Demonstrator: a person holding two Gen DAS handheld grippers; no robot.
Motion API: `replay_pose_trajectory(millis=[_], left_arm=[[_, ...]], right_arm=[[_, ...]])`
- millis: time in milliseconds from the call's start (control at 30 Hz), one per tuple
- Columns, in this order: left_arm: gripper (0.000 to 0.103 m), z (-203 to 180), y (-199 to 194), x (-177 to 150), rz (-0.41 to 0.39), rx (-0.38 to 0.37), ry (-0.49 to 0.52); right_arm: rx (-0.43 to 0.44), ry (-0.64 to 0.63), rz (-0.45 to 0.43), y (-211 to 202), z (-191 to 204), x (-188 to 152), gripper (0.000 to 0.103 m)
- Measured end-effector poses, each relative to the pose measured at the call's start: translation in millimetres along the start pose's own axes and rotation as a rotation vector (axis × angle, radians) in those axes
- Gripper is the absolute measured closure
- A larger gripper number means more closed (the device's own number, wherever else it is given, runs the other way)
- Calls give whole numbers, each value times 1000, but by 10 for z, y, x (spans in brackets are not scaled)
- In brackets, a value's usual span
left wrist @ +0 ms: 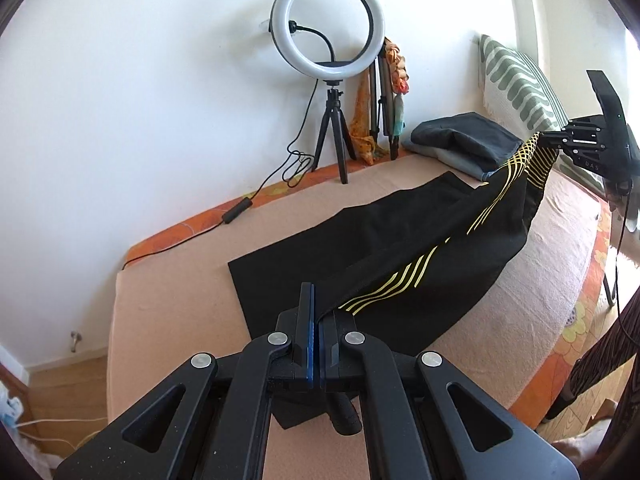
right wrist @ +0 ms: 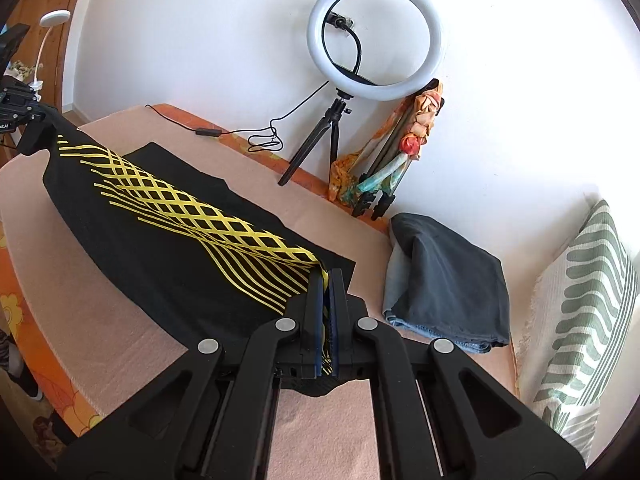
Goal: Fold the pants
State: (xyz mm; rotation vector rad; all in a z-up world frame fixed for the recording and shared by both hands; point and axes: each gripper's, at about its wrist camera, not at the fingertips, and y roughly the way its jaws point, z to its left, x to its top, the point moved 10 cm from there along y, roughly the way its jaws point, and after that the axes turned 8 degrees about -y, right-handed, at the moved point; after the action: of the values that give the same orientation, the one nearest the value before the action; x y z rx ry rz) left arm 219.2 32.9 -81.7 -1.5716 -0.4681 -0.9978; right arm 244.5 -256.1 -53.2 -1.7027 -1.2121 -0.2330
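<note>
Both tongs (left wrist: pixel 318 312) (right wrist: pixel 328 280) pinch the pants' (left wrist: pixel 360 236) lifted edge above the bed (left wrist: pixel 168 292).

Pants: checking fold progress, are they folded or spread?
Mid-fold: the pants have one long edge lifted, pinched at each end, with the rest flat on the bed.

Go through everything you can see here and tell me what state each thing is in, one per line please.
Pants: black with yellow lines, near edge lifted, far part flat on the bed.
Left gripper: shut on pants.
Right gripper: shut on pants.
Ring light: lit, upright on its tripod.
Dark clothes: folded, stacked.
Pillow: leaning against the wall.
</note>
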Motion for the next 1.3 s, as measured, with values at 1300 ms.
replay_pose_trajectory(millis=[1300], left_arm=[[93, 971, 2064, 14, 292, 206, -42]], right_arm=[[110, 17, 447, 2598, -109, -573, 79]])
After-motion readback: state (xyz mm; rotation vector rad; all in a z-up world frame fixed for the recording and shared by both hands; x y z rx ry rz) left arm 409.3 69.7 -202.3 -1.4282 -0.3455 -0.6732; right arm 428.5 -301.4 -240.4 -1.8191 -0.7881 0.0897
